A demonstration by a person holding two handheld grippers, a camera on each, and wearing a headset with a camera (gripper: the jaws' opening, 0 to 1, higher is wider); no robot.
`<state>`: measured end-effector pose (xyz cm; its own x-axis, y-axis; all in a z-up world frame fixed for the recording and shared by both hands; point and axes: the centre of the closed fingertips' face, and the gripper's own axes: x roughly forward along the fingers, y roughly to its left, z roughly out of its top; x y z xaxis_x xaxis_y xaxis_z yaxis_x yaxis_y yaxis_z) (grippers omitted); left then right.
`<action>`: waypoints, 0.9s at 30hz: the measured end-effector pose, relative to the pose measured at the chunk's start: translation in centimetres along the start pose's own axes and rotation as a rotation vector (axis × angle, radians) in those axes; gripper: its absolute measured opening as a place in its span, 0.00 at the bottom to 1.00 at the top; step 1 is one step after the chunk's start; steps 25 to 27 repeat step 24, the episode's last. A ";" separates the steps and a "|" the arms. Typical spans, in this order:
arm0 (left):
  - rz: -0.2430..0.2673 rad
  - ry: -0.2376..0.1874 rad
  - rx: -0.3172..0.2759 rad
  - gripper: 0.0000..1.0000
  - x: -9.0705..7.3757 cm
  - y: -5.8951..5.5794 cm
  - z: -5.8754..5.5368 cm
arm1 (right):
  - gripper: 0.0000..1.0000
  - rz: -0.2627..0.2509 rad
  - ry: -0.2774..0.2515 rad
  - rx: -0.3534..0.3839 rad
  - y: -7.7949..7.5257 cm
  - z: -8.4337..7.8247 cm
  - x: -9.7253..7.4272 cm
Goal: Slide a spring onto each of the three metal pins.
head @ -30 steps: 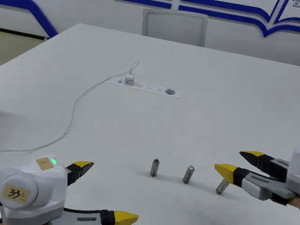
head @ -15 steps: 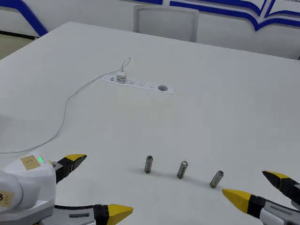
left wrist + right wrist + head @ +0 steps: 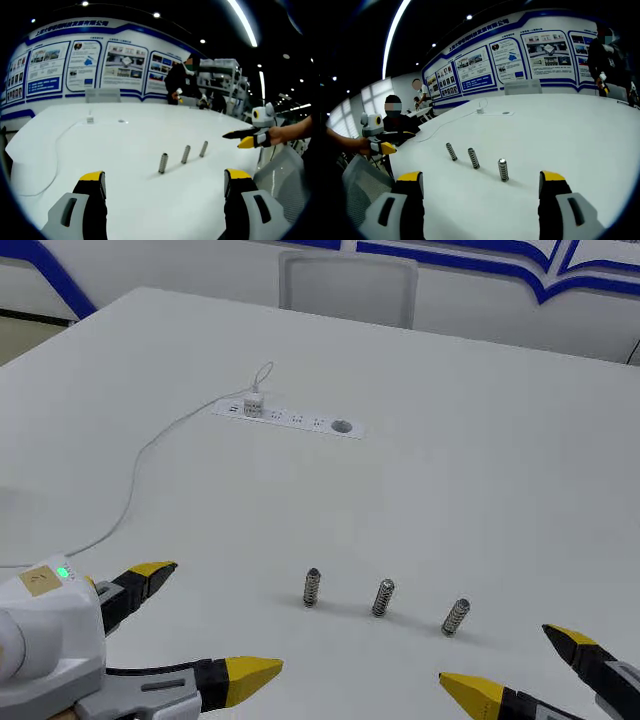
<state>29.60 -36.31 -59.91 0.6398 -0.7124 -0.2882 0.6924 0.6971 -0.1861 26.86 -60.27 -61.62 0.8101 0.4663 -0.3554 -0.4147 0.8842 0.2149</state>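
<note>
Steel coiled springs (image 3: pixel 383 597), upright row, smooth white table (image 3: pixel 480 470)

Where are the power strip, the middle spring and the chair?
power strip (image 3: pixel 297 421), head view, middle of its top face.
middle spring (image 3: pixel 383 597), head view, midway up its coils.
chair (image 3: pixel 348 288), head view, centre of its backrest.
</note>
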 end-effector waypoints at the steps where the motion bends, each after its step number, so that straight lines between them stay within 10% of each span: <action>1: 0.002 -0.004 -0.001 1.00 -0.1 0.0 0.1 | 0.97 -0.001 -0.002 0.005 0.0 -0.1 -0.1; 27: 0.020 0.032 -0.002 1.00 -0.2 0.3 -0.6 | 0.93 -0.092 -0.034 0.125 -2.0 -1.4 -1.7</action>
